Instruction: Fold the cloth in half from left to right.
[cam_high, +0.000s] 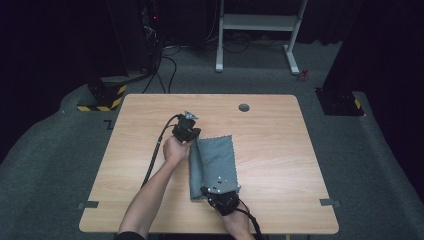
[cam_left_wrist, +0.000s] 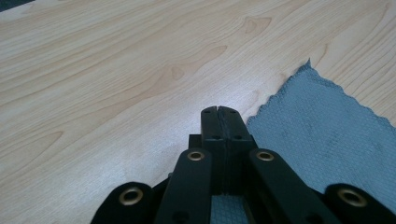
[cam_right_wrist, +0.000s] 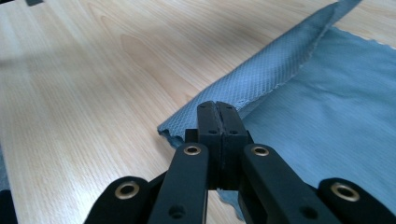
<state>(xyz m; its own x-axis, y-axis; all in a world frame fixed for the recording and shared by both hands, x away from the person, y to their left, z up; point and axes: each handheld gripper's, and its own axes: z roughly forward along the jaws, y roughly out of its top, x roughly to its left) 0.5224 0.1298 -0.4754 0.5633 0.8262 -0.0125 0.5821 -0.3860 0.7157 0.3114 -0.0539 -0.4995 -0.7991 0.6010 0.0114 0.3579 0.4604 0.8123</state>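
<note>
A grey cloth (cam_high: 216, 162) lies lengthwise on the wooden table (cam_high: 280, 150), with its left edge folded over into a narrow strip (cam_high: 195, 167). My left gripper (cam_high: 189, 131) sits at the cloth's far left corner. Its jaws are pressed together over bare wood, with the cloth (cam_left_wrist: 327, 135) just to their right and beneath them. My right gripper (cam_high: 220, 192) is at the cloth's near end, also shut. Its tips (cam_right_wrist: 217, 108) stand in front of the folded strip (cam_right_wrist: 275, 65). I see no cloth between either pair of pads.
A round cable hole (cam_high: 244, 107) sits near the table's far edge. Tape marks (cam_high: 88, 204) (cam_high: 330, 202) lie on the near corners. A white desk frame (cam_high: 257, 30) stands on the carpet beyond the table.
</note>
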